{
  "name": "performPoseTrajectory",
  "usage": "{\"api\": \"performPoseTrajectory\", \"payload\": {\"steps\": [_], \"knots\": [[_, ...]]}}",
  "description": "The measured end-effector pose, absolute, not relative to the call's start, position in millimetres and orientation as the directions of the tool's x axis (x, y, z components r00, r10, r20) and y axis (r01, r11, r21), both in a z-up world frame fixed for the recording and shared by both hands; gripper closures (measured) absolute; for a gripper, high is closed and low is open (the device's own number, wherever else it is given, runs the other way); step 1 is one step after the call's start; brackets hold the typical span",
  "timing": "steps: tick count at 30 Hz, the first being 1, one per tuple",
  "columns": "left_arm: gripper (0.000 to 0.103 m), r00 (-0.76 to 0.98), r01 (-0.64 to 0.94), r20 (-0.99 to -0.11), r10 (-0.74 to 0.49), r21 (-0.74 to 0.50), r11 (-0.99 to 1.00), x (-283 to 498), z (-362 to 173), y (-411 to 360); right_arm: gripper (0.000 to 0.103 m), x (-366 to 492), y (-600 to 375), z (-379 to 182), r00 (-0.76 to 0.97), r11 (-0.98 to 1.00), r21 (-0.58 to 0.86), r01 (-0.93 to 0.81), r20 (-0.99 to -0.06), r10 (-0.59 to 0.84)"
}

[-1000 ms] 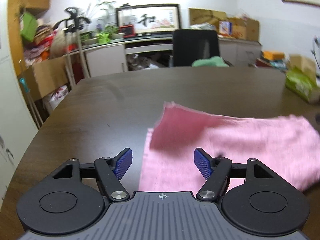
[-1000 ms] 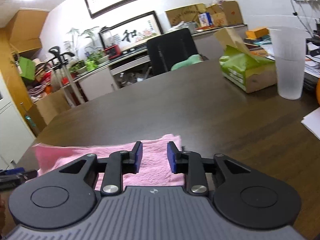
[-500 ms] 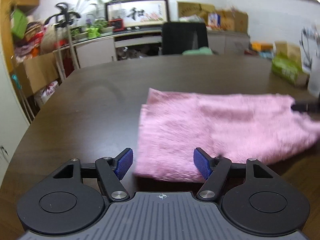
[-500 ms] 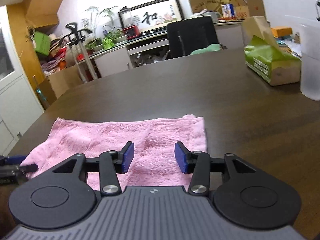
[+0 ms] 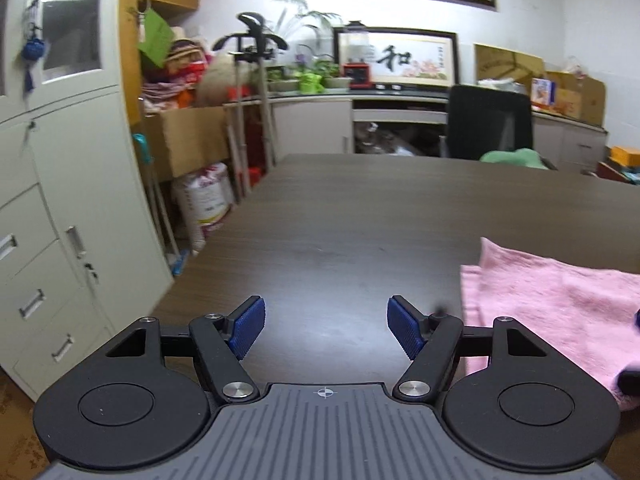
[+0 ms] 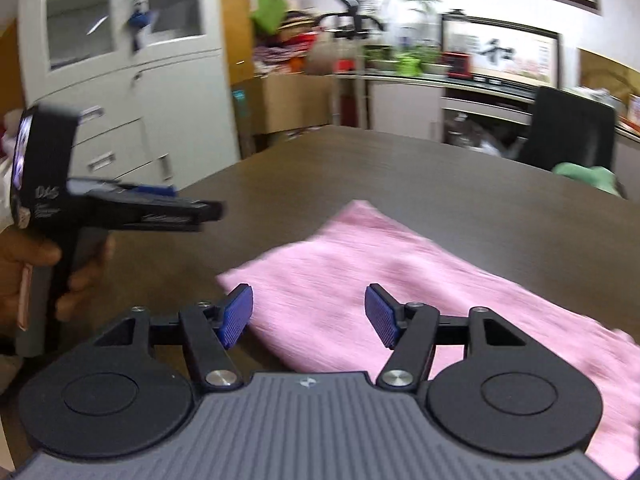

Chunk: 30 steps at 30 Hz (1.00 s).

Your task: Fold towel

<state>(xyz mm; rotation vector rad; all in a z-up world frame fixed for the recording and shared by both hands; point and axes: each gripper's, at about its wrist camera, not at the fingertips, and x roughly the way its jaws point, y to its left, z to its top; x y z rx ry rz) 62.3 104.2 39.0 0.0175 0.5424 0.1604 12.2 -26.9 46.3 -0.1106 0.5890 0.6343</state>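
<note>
On the dark worktop (image 5: 360, 216) the pink towel (image 6: 400, 280) lies flat, apparently doubled over, since a second edge shows under its upper layer at the corner in the left wrist view. Its long axis runs from the near left to the far right in the right wrist view. The right gripper (image 6: 308, 316) hangs directly over the towel's near end with its jaws spread wide and nothing between them; one blue pad (image 6: 236, 316) sits just past the towel's near corner and the other over the cloth itself. The left gripper (image 5: 325, 328) is likewise spread and empty, but it points at bare worktop, with the towel (image 5: 552, 304) off to its right side and only partly hidden behind its right finger. Seen from the right wrist, the left gripper (image 6: 192, 212) is held in a hand above the worktop, well apart from the towel's left edge. So the right gripper is the nearer one, and the towel lies straight ahead of it and below. A further fold would most likely mean taking an end of the cloth and carrying it along that long axis, with the left gripper first having to swing to its right to reach the towel. Motion blur in the right wrist view leaves the exact height above the cloth unclear.
</note>
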Motion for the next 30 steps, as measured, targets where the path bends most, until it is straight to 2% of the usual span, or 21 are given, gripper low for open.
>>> {"api": "performPoseTrajectory", "payload": {"steps": [6, 9, 10, 13, 15, 16, 17, 25, 30], "knots": [[0.025, 0.829, -0.205, -0.531, 0.174, 0.0, 0.979, 65.7, 44.4, 120.4, 0.042, 24.8, 4.7, 43.1, 0.641, 0.818, 0.082, -0.569, -0.579, 0.504], [0.023, 0.828, -0.209, -0.538, 0.16, -0.031, 0.977, 62.3, 45.5, 127.5, 0.051, 28.7, 13.9, 37.9, 0.629, 0.819, 0.07, -0.57, -0.604, 0.49], [0.022, 0.829, -0.209, -0.537, 0.157, -0.038, 0.977, 60.9, 45.9, 129.2, 0.058, 28.4, 17.2, 34.3, 0.625, 0.819, 0.063, -0.57, -0.614, 0.482], [0.02, 0.835, -0.21, -0.526, 0.158, -0.04, 0.977, 57.8, 46.2, 131.1, 0.06, 26.1, 26.5, 24.6, 0.612, 0.816, 0.038, -0.577, -0.641, 0.463], [0.019, 0.838, -0.21, -0.523, 0.158, -0.042, 0.977, 56.6, 46.6, 131.8, 0.073, 19.2, 27.5, 23.1, 0.634, 0.819, 0.006, -0.573, -0.631, 0.448], [0.018, 0.838, -0.211, -0.522, 0.157, -0.044, 0.977, 56.5, 46.4, 132.4, 0.085, 17.6, 27.8, 22.7, 0.639, 0.819, -0.009, -0.574, -0.63, 0.441], [0.017, 0.838, -0.212, -0.522, 0.158, -0.045, 0.976, 56.2, 46.2, 132.8, 0.089, 15.9, 28.0, 22.3, 0.643, 0.818, -0.023, -0.575, -0.63, 0.435], [0.015, 0.832, -0.231, -0.527, 0.173, -0.046, 0.972, 56.4, 44.3, 135.5, 0.103, 12.7, 24.1, 21.8, 0.646, 0.814, -0.017, -0.58, -0.618, 0.448], [0.011, 0.831, -0.194, -0.538, 0.141, -0.043, 0.98, 57.1, 42.5, 130.8, 0.103, 13.5, 16.2, 25.9, 0.641, 0.815, 0.022, -0.579, -0.605, 0.472]]}}
